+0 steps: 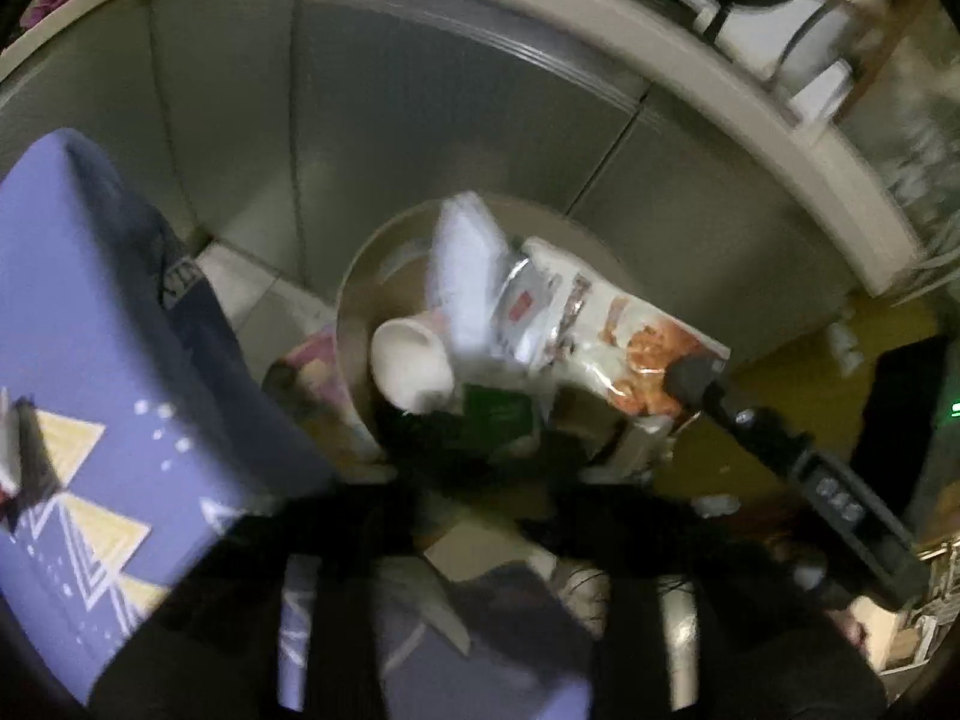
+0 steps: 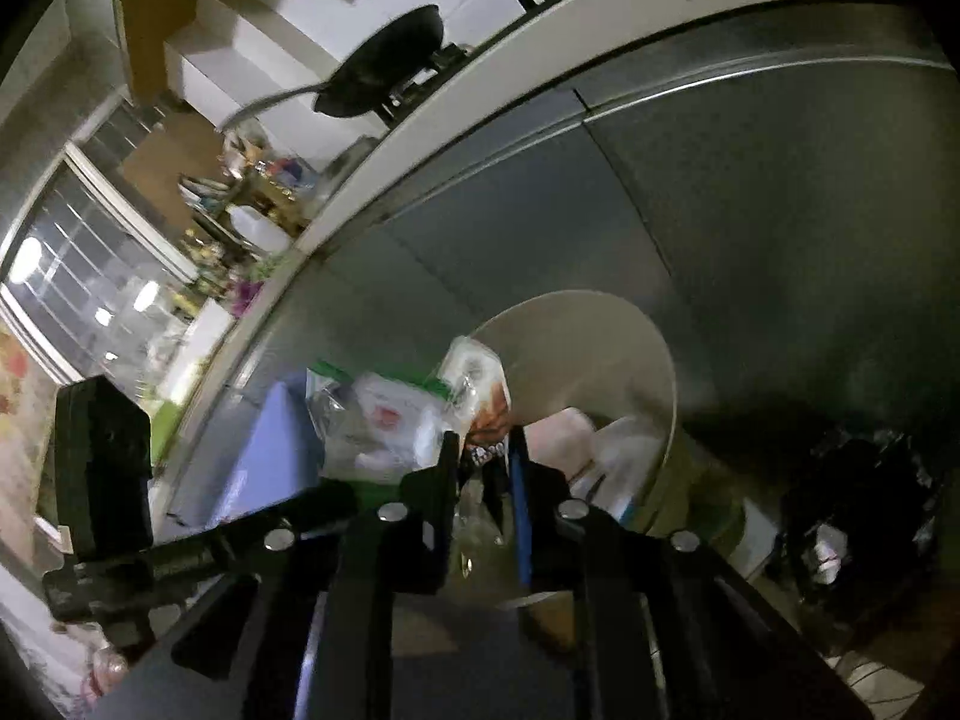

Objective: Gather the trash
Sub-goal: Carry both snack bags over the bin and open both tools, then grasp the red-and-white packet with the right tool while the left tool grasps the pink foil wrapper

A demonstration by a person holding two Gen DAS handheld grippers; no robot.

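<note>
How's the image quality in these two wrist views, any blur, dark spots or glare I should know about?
Left wrist view: dim and motion-blurred; the trash bin, white cup and snack wrapper are smeared, and the bottom, where its own fingers should be, is nearly black. Right wrist view: sharper near the right gripper, bright glare from the window at left, deep shadow at right; fisheye bends the counter edge in both.

One bin (image 1: pixel 354 312), one cup (image 1: pixel 411 363), two wrappers (image 1: pixel 636 354).

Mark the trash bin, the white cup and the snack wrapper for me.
trash bin (image 1: pixel 351 312), left wrist view, on its left rim.
white cup (image 1: pixel 411 363), left wrist view, inside its open mouth.
snack wrapper (image 1: pixel 636 354), left wrist view, on its printed orange face.
</note>
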